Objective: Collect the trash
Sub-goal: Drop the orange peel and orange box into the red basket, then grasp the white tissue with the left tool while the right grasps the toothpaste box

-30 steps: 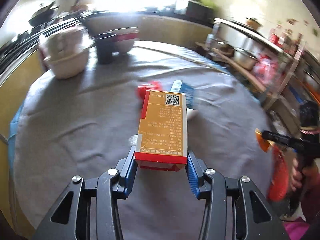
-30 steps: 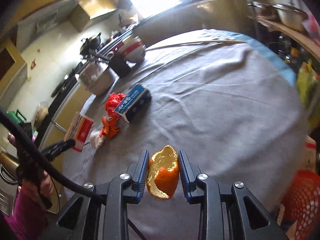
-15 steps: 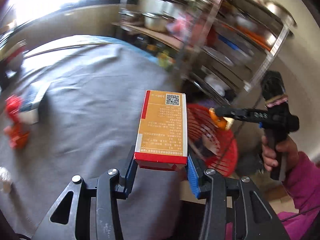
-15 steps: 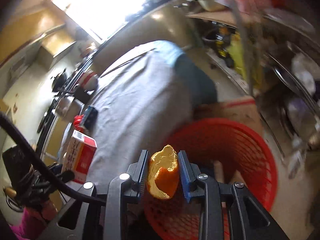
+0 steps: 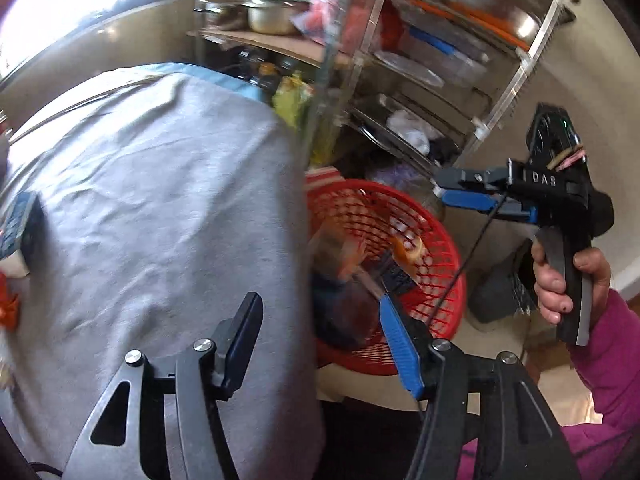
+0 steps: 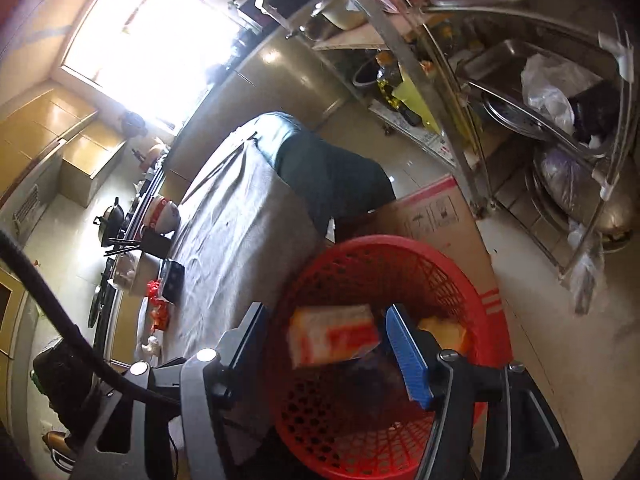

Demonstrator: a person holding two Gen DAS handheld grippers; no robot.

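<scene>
A red mesh trash basket (image 5: 436, 248) (image 6: 404, 256) stands on the floor beside the grey-clothed table (image 5: 160, 208). My left gripper (image 5: 320, 336) is open and empty at the table's edge over the basket. My right gripper (image 6: 324, 344) is open and empty above the basket; it also shows in the left wrist view (image 5: 464, 194). The orange-and-red carton (image 6: 334, 334) is blurred in mid-air inside the basket. The orange peel (image 6: 442, 330) (image 5: 408, 254) lies in the basket. More trash stays on the table: a blue box (image 6: 173, 276) and red wrappers (image 6: 154, 290).
A metal shelf rack (image 5: 420, 60) (image 6: 540, 80) with pots and trays stands right behind the basket. A cardboard box (image 6: 436, 216) lies under the basket. Bowls and a dark cup (image 6: 158, 240) stand at the table's far end.
Both grippers swung from the table to over the basket and opened. The carton left my left gripper and the orange peel left my right gripper; both dropped into the basket.
</scene>
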